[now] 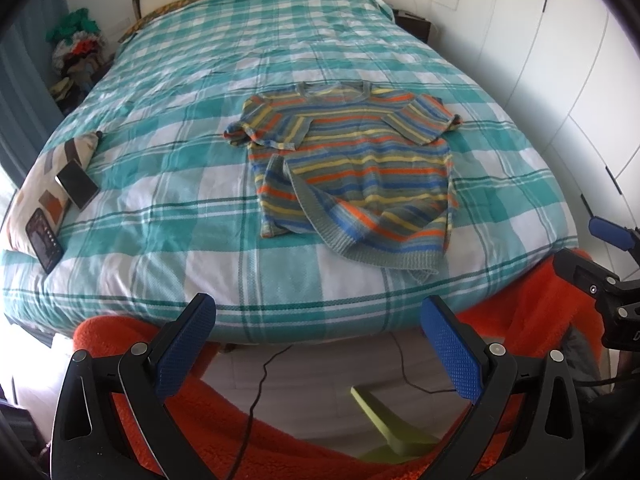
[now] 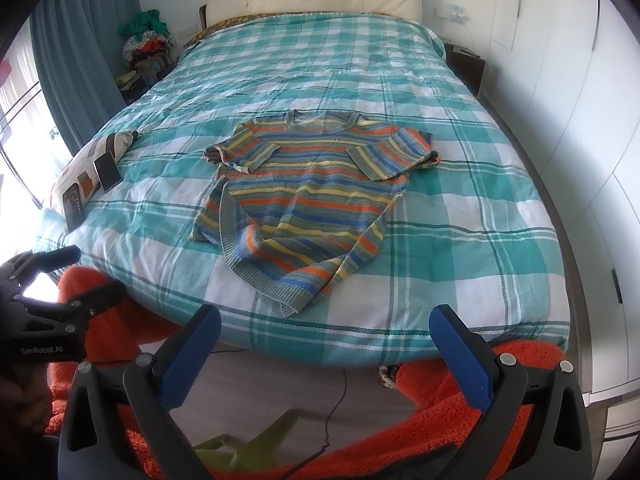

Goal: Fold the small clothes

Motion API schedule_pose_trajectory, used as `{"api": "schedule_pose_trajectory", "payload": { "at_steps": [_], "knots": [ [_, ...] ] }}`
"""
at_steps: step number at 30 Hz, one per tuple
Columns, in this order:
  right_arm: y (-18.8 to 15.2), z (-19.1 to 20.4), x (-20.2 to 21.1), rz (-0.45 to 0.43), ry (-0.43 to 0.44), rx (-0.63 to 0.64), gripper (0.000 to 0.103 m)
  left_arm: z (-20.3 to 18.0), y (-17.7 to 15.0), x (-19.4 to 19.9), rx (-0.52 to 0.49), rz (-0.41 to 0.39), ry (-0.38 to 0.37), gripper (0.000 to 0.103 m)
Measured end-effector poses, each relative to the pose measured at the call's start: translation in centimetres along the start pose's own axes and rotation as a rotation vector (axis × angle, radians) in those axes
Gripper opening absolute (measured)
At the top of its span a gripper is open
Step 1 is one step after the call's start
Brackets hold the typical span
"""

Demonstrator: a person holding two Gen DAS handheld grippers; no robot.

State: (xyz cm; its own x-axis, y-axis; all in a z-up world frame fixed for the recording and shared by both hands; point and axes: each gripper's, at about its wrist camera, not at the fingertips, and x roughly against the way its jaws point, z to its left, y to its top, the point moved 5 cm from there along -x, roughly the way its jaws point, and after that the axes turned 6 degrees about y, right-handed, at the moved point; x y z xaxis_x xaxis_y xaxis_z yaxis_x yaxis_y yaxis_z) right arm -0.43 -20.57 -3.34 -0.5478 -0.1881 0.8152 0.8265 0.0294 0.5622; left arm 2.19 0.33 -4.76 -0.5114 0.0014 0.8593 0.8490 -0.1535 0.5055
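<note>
Fingers of left gripper [image 1: 318, 354] spread wide, empty, poised off bed's near edge above orange blanket [image 1: 532, 308]; right gripper [image 2: 326, 362] likewise spread, empty. Striped sweater [image 1: 352, 172] lies face-up mid-bed on teal plaid cover [image 1: 168, 216], sleeves folded in, hem toward near edge. Two phones [image 1: 77, 189] on pillow [image 1: 48, 184] at bed's left edge. Headboard, white wardrobe [image 2: 580, 120] beyond. Right view alone shows blue curtain [image 2: 80, 56].

The right gripper [image 1: 612, 264] is poking in at the right edge of the left wrist view, mostly cut off. The clothes pile [image 2: 146, 46] upper left is blurring together, items unreadable.
</note>
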Motion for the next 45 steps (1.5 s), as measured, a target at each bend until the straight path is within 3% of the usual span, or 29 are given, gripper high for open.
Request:
{"api": "schedule_pose_trajectory", "payload": {
  "at_steps": [39,42,45],
  "knots": [
    [-0.7,-1.2,-1.7,0.02,0.031,-0.043,0.103,0.3,-0.2,-1.7,-0.008,0.056,0.005,0.102],
    [0.0,-2.6,-2.0,-0.038,0.029,-0.016,0.103,2.2,0.0,-2.3,0.038,0.056,0.024,0.102],
    [-0.2,-7.0,-3.9,0.012,-0.043,-0.113,0.103,5.4,-0.2,-3.6,0.121,0.086,0.068,0.102]
  ]
}}
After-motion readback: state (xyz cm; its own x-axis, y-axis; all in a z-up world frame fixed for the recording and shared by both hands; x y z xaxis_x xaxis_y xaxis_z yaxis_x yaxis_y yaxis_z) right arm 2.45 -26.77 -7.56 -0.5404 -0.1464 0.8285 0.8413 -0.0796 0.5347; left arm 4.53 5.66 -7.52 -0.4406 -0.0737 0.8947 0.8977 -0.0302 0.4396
